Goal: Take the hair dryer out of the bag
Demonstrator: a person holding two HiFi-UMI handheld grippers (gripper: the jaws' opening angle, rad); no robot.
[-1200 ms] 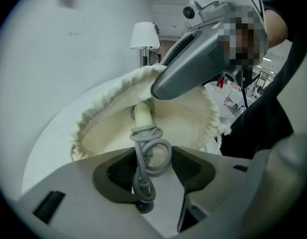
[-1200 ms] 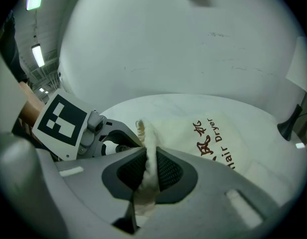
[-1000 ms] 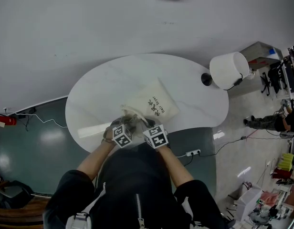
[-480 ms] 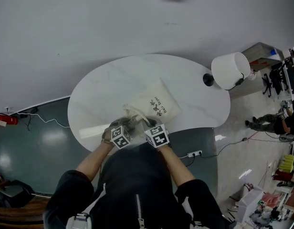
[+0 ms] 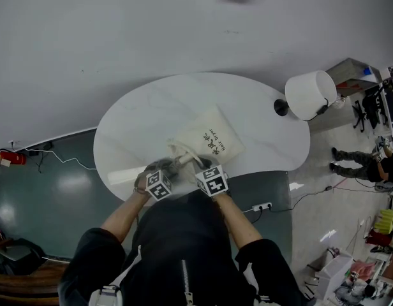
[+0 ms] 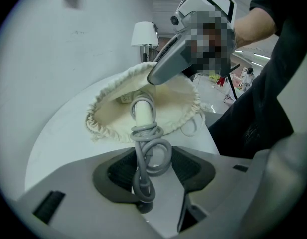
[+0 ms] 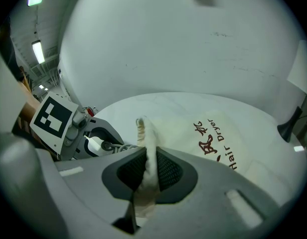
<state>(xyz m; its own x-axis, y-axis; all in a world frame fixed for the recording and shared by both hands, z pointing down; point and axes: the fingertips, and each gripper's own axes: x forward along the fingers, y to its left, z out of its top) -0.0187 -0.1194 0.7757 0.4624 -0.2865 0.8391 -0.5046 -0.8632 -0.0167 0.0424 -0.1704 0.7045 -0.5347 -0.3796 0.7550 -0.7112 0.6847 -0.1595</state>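
While the head view shows the left gripper [image 5: 162,171] slid leftward from the bag [image 5: 212,136] since a second ago, the pull-out looks under way. Left gripper view: jaws wide, clamped on the dryer [image 6: 142,114] cord [image 6: 149,153], handle poking out of bag mouth. Right gripper view: right gripper [image 7: 149,171] nearly closed, pinching bag rim, as before.

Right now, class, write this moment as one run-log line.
left gripper: jaws shut on grey cord | right gripper: jaws shut on rim of bag | hair dryer: handle at bag mouth
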